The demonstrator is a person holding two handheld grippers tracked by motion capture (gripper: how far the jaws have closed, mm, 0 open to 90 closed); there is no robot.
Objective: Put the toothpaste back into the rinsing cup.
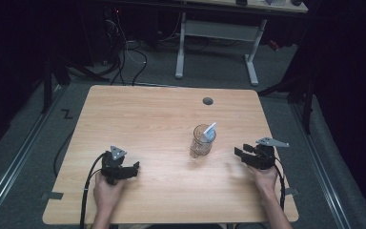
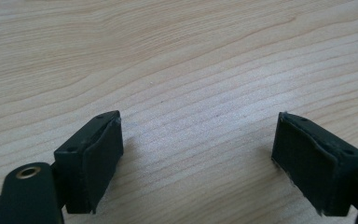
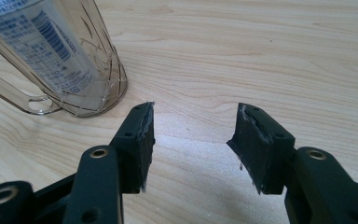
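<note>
on the table point(image 1: 138, 114), in the high view, a clear mug point(image 1: 201, 143) holding a white tube point(image 1: 209, 131) is seen between the left gripper point(image 1: 134, 168) and right gripper point(image 1: 238, 153). in the left gripper view, empty jaws are spread wide. in the right gripper view, empty parted jaws sit beside the mug point(image 3: 70, 60); it could be tipped by a glancing approach.

The table point(image 1: 138, 114) is a pale wooden one with a light grain running across it and rounded corners, standing on grey carpeted floor point(image 1: 209, 71). Near its far edge sits a small round grey cable port point(image 1: 208, 101). A clear glass mug point(image 1: 202, 141) stands upright on the tabletop, right of centre (its handle shows best in the right gripper view), and a white tube point(image 1: 209, 130) with blue print leans inside it, poking out above the rim. The mug throws a soft shadow on the wood around its base.
</note>
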